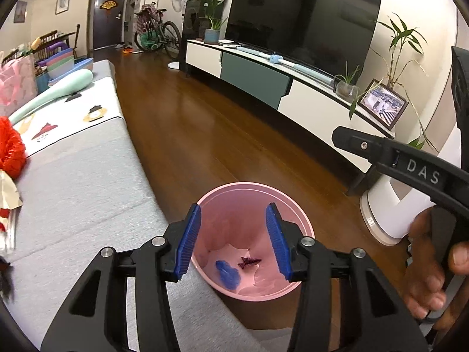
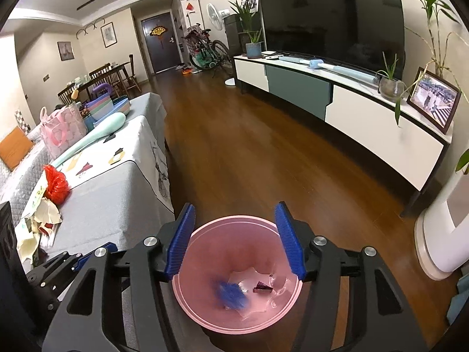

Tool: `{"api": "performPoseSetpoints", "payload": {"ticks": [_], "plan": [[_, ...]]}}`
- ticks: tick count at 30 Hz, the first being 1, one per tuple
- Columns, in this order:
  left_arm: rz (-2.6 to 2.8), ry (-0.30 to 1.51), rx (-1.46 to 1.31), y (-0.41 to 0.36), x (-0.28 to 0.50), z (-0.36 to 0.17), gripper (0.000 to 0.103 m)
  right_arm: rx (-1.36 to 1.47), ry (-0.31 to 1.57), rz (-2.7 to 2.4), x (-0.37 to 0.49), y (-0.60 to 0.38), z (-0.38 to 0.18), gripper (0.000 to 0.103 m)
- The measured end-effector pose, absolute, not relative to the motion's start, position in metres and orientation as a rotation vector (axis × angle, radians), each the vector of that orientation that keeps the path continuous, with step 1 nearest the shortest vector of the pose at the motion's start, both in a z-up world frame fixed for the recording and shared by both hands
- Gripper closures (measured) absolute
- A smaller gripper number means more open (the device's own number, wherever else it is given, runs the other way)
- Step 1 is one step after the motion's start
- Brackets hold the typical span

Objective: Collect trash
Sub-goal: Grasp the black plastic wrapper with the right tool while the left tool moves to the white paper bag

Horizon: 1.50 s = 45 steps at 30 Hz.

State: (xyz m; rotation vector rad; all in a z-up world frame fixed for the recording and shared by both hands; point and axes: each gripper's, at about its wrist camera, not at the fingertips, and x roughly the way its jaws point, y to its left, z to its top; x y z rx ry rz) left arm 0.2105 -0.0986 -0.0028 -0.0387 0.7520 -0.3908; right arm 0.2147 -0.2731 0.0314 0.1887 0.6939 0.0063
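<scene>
A pink bin [image 1: 290,202] stands on the wood floor beside the grey-clothed table; it also shows in the right wrist view [image 2: 234,234]. Inside lie a blue scrap [image 1: 228,275] [image 2: 233,293] and a dark red scrap [image 1: 249,261] [image 2: 262,287]. My left gripper [image 1: 234,242] is open and empty above the bin. My right gripper [image 2: 236,242] is open and empty above the bin too; its body [image 1: 410,164] shows at the right in the left wrist view. A red plastic bag [image 2: 55,187] [image 1: 10,149] and crumpled paper wrappers [image 2: 44,214] lie on the table.
The grey table [image 2: 117,199] carries a pink bag [image 2: 63,129], a mint bat-shaped object [image 2: 96,138] and stacked bowls. A TV cabinet [image 2: 366,117] lines the right wall. A white appliance [image 2: 445,234] stands right of the bin. Wood floor [image 2: 249,146] runs between.
</scene>
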Motion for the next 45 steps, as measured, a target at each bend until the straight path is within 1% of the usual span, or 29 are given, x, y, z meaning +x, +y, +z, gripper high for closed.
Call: {"api": "performPoseSetpoints", "payload": {"ticks": [4,12,14,18,21,22,31,36,39,45], "plan": [[-0.387,0.723,-0.047,-0.085,0.202,0.007,0.058,0.178,0.654,0.011,0.206,-0.266,0.039,0.054],[-0.345,0.657,-0.062,-0.046,0.18,0.033,0.058,0.152,0.541,0.019,0.187,-0.244,0.055,0.054],[-0.327,0.638,-0.061,-0.033,0.175,0.04,0.058,0.144,0.52,0.024,0.183,-0.238,0.058,0.057],[-0.294,0.608,-0.057,-0.003,0.163,0.054,0.058,0.145,0.507,0.076,0.176,-0.219,0.065,0.067],[-0.256,0.584,-0.048,0.03,0.152,0.065,0.059,0.155,0.506,0.137,0.17,-0.197,0.073,0.072],[-0.249,0.581,-0.046,0.038,0.15,0.067,0.059,0.15,0.511,0.158,0.169,-0.19,0.074,0.076],[-0.087,0.535,-0.044,0.151,0.129,0.083,0.062,0.125,0.504,0.322,0.15,-0.114,0.08,0.092],[0.024,0.535,-0.067,0.215,0.121,0.072,0.062,0.136,0.526,0.413,0.152,-0.069,0.075,0.094],[0.083,0.554,-0.114,0.245,0.119,0.056,0.064,0.12,0.551,0.472,0.154,-0.035,0.069,0.094],[0.131,0.597,-0.162,0.278,0.121,0.033,0.065,0.095,0.64,0.589,0.162,0.028,0.047,0.094]]}}
